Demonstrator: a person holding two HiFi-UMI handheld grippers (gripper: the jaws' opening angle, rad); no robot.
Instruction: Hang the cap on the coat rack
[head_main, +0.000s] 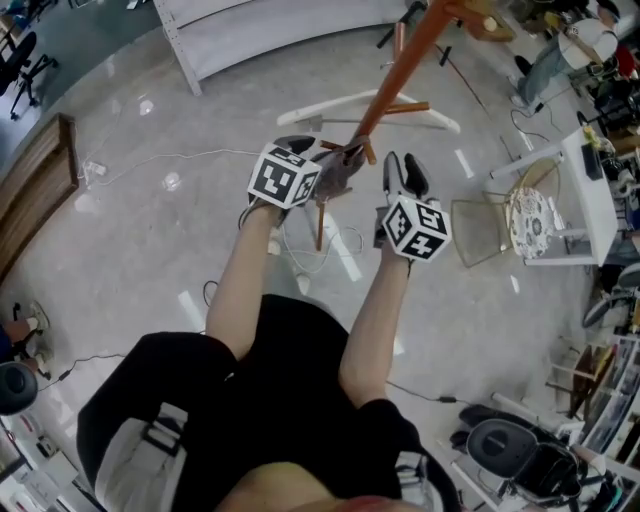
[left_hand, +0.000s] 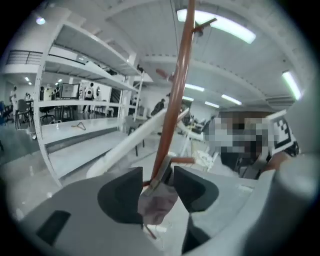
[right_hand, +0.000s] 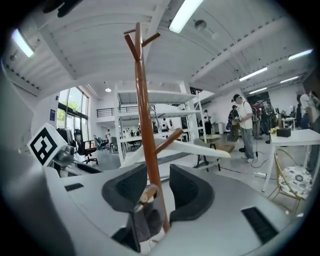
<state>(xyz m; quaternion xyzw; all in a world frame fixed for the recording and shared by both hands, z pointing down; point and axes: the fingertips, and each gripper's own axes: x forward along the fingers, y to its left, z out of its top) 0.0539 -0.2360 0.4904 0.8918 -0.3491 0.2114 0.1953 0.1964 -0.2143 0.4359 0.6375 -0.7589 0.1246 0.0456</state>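
Note:
A brown wooden coat rack (head_main: 386, 84) rises between my two grippers. A grey cap (head_main: 340, 170) hangs on one of its low pegs. My left gripper (head_main: 328, 152) is at the cap, and in the left gripper view the cap (left_hand: 157, 205) hangs off the peg between the spread jaws of that gripper (left_hand: 157, 182), beside the pole (left_hand: 172, 110). The pads do not press on it. My right gripper (head_main: 403, 172) is open just right of the pole. In the right gripper view the pole (right_hand: 142, 110) stands between the jaws of this gripper (right_hand: 157, 186), with the cap (right_hand: 147, 218) low in front.
White shelving (head_main: 270, 30) stands at the back and a white board (head_main: 430, 112) lies on the floor behind the rack. A wire chair (head_main: 480, 232) and a white table (head_main: 590, 190) are at the right. Cables cross the floor. People (right_hand: 245, 125) stand far right.

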